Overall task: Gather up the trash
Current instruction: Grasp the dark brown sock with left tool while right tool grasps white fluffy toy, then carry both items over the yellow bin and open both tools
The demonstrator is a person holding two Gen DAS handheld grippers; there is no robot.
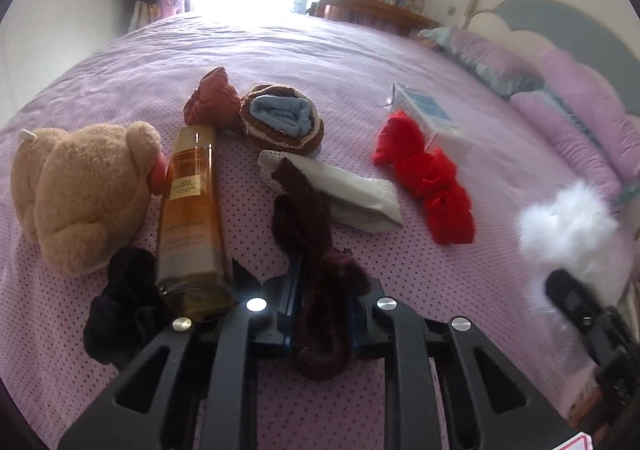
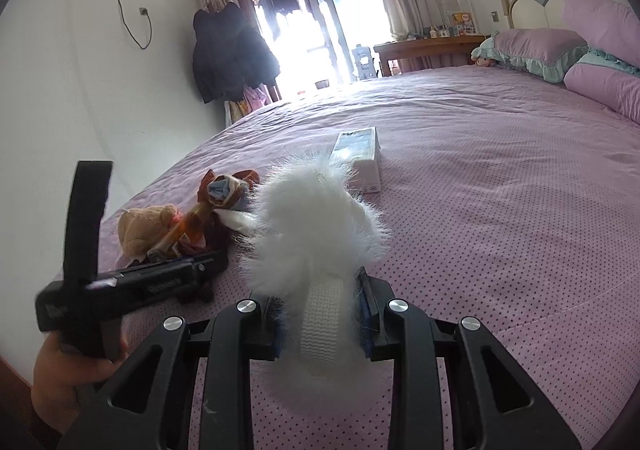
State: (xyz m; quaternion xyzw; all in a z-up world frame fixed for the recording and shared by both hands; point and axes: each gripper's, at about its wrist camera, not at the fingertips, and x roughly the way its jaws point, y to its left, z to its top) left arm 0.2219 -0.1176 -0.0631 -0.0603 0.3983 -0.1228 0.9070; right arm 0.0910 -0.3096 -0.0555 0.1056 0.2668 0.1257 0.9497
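Note:
My left gripper point(image 1: 320, 282) is shut on a dark brown fuzzy sock point(image 1: 308, 226) that lies on the purple bed point(image 1: 280, 62). My right gripper point(image 2: 320, 290) is shut on a white fluffy sock point(image 2: 316, 226), held above the bed; it also shows at the right of the left wrist view point(image 1: 568, 230). A crumpled white wrapper point(image 1: 352, 190) lies just beyond the brown sock. An amber bottle point(image 1: 192, 218) lies to its left. A white and blue carton point(image 1: 436, 118) lies further right, also in the right wrist view point(image 2: 360, 158).
A tan teddy bear point(image 1: 84, 190), a black sock point(image 1: 120, 298), a red sock point(image 1: 428, 174), a rust sock point(image 1: 212, 98) and a brown-and-blue sock bundle point(image 1: 284, 118) lie on the bed. Pillows point(image 2: 544, 46) line the headboard side. The left gripper's body point(image 2: 132, 282) shows in the right wrist view.

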